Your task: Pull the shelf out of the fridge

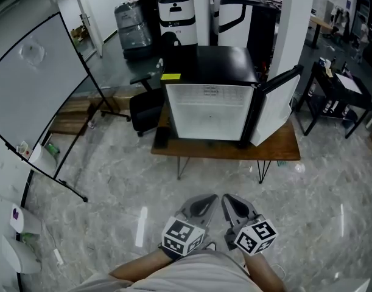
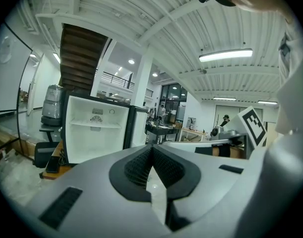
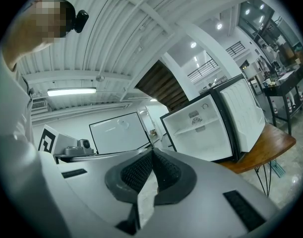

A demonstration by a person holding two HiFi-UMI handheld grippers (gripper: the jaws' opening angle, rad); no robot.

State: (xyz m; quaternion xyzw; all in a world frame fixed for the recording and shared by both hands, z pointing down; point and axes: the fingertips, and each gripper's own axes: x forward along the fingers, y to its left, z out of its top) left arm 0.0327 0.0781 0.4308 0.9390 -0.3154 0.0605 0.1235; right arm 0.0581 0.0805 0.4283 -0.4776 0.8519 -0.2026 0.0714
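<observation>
A small black fridge (image 1: 210,66) stands on a wooden table (image 1: 283,146), its door (image 1: 276,105) swung open to the right. The white inside faces me. A thin white shelf (image 2: 94,124) spans the upper part of the inside, also seen in the right gripper view as the shelf (image 3: 198,128). Both grippers hang low near my body, far short of the fridge. The left gripper (image 1: 203,203) is shut with nothing in it, its jaws meeting at the tip (image 2: 152,150). The right gripper (image 1: 232,203) is likewise shut and holds nothing (image 3: 152,155).
A whiteboard on a stand (image 1: 33,84) leans at the left, its foot reaching onto the marble floor. A black chair (image 1: 146,109) stands left of the table, and a dark flat object (image 1: 161,137) lies on the table's left end. A black cart (image 1: 341,93) is at the right.
</observation>
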